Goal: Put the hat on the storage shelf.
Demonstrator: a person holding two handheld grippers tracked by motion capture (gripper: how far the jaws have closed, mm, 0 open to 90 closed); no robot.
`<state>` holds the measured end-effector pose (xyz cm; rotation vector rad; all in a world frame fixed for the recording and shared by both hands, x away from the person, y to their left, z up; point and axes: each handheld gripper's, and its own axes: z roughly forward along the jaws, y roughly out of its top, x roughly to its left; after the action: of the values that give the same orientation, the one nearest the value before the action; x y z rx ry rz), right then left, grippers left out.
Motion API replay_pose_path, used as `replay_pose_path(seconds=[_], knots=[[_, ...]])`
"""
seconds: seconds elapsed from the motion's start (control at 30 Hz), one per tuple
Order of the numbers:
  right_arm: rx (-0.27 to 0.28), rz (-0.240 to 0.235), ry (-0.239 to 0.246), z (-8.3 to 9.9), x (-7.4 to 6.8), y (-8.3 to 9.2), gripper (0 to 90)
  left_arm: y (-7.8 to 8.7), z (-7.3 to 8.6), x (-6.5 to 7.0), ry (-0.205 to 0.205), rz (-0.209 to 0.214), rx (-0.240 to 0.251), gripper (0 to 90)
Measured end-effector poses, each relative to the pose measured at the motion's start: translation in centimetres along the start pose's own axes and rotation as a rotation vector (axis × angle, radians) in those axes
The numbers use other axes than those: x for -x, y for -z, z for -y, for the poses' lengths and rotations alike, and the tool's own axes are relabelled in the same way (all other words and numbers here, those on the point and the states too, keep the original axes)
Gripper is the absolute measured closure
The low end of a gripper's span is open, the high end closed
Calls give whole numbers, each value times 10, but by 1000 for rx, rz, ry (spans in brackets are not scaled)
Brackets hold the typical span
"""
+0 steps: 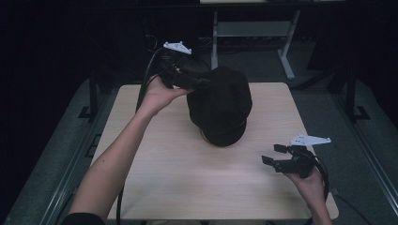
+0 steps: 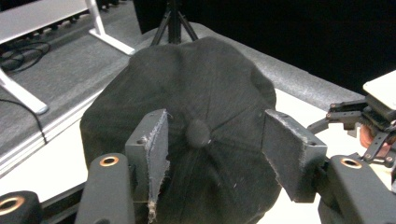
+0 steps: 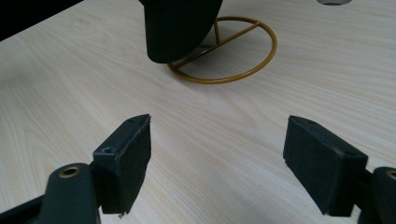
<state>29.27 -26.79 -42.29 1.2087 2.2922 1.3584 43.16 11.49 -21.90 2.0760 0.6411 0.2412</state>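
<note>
Pale wood table (image 1: 178,168) under dim light, dark floor beyond. Landmark: gold wire stand (image 3: 223,51), set just past the table's middle. Left to right: left gripper (image 1: 199,83) sits at the upper-left edge of the black cap (image 1: 220,105), its 2 jaws spread either side of the crown button (image 2: 198,133), pads apparently clear of the cloth. Cap rests on top of the stand, crown up and tilted away from the person, brim toward the person's edge; long axis runs near to far. Judged soft, light and easily creased; best pinched at the crown seam or brim. Right gripper (image 1: 274,154) hovers right of the stand, jaws spread, holding nothing.
</note>
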Motion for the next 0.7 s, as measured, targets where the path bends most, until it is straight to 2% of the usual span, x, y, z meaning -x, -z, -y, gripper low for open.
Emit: replay_pose_path(seconds=[0.37,0.53,0.7], knots=[[-5,11,5,-1,-1,-3,229,8,25,-7,52,-9,15,395],[1,16,4,-2,-1,-4,229,14,39,-5,46,-21,20,390],[3,17,7,-2,-2,-4,226,20,46,-3,53,-22,24,390]])
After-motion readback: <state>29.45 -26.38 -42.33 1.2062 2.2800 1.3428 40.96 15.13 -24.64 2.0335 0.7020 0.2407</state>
